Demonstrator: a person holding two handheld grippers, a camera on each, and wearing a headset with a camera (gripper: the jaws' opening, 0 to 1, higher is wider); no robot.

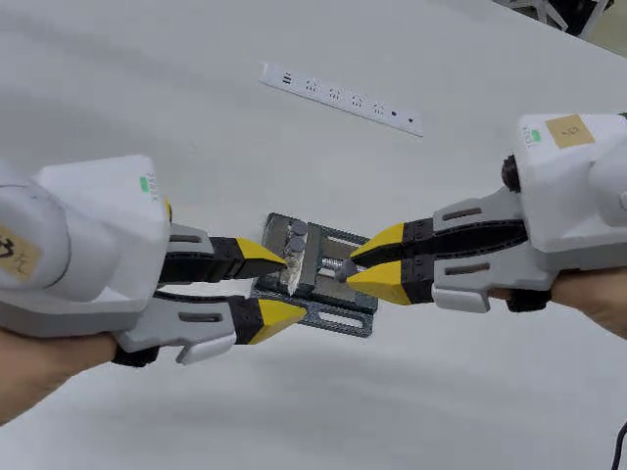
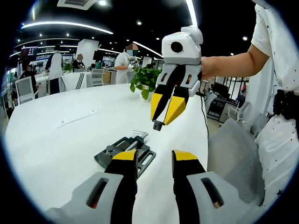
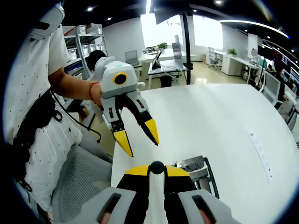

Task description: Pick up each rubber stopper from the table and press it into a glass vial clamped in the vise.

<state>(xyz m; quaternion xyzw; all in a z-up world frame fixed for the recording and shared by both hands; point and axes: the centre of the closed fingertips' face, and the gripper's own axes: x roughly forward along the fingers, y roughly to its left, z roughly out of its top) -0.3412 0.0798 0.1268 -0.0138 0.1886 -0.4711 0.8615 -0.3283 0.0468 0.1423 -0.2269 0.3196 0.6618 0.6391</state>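
A small dark rubber stopper (image 3: 156, 166) is pinched at the tips of my right gripper (image 3: 156, 171), which is shut on it. In the head view that gripper (image 1: 349, 266) hovers over the grey vise (image 1: 323, 313) from the right, with the stopper (image 1: 342, 273) just above the vise's middle. My left gripper (image 1: 294, 286) comes in from the left, open, with its yellow tips over the vise's left side. Something glassy (image 1: 292, 278) sits in the vise beside the upper left tip; I cannot tell its details. In the left gripper view, the vise (image 2: 122, 150) lies beyond my open jaws.
A white power strip (image 1: 341, 98) lies on the white table (image 1: 147, 108) beyond the vise. A grey chair (image 3: 81, 184) stands at the table's edge in the right gripper view. People and desks fill the office behind.
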